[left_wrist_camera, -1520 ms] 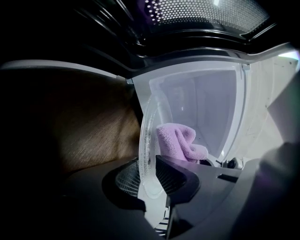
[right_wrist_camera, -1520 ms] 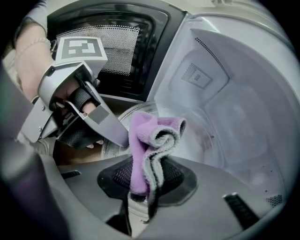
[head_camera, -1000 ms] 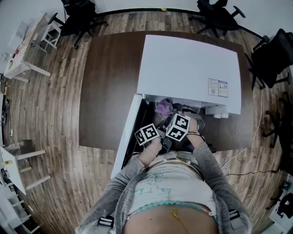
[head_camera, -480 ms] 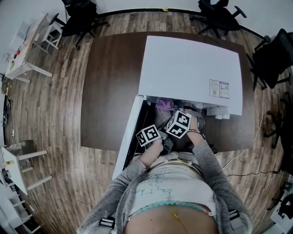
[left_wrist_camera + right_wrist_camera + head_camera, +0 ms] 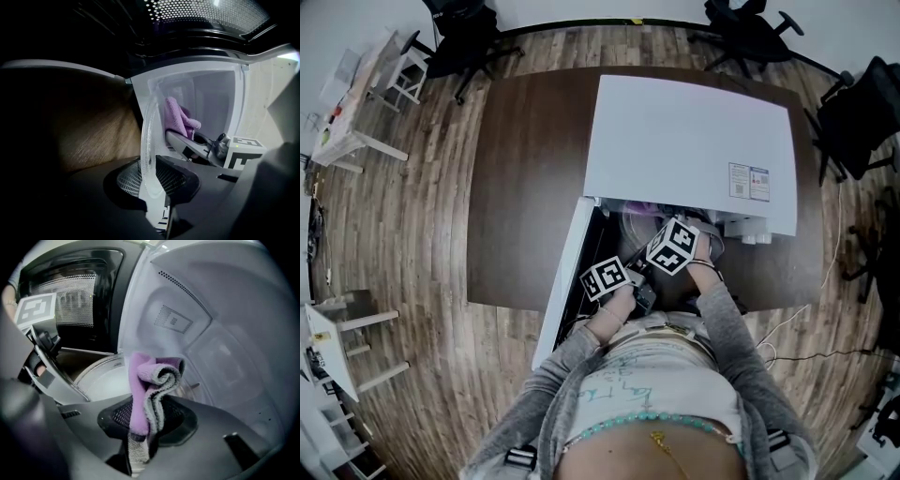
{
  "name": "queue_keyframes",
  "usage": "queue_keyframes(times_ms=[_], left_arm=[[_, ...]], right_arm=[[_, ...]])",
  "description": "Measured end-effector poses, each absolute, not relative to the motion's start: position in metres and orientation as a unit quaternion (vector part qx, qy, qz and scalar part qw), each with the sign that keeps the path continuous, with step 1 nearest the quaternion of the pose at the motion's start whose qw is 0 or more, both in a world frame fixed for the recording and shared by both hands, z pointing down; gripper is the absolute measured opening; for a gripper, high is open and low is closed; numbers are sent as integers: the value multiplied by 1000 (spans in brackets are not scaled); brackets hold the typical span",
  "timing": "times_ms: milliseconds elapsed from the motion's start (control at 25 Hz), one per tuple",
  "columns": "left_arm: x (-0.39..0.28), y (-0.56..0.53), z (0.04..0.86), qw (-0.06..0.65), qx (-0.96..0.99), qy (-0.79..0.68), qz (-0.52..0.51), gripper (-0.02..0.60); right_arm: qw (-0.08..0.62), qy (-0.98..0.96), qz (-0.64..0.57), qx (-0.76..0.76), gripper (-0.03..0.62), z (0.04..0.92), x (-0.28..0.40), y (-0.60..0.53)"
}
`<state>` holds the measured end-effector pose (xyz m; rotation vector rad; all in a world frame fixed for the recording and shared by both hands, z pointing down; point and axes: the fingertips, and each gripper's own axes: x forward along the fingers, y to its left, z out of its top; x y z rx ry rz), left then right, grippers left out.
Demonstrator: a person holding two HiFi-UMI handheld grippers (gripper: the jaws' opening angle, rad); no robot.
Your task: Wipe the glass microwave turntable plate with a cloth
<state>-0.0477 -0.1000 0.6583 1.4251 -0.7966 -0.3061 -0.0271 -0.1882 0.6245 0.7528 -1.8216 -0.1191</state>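
In the mouth of the open microwave (image 5: 689, 141), the left tongs (image 5: 152, 176) pinch the glass plate's (image 5: 146, 136) rim, nearly closed on it; the right tongs (image 5: 140, 427) clamp a folded purple cloth (image 5: 150, 380), also in that mouth. Best to press the cloth flat and sweep in circles — with a firm rim grip. The plate seems near level, face up; round, no long axis.

– What's underfoot?
– A brown wood-plank floor (image 5: 412, 234), with a dark brown rectangular worktop (image 5: 525, 187) in the middle.
– And around it?
– Black wheeled office chairs (image 5: 750, 33) along the white wall (image 5: 562, 9), a small white side table (image 5: 347, 117) at upper left, and thin cables (image 5: 784, 323) trailing at lower right.
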Motion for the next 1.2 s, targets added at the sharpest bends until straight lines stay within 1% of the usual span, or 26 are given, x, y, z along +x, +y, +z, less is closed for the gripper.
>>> queue_keyframes(times_ms=[560, 1200], left_arm=[[-49, -99, 657, 674, 634, -353, -136, 75], [-50, -98, 656, 676, 632, -353, -141, 75]], right_arm=[[564, -737, -25, 373, 115, 623, 22, -196], [575, -714, 1, 400, 115, 625, 41, -172]])
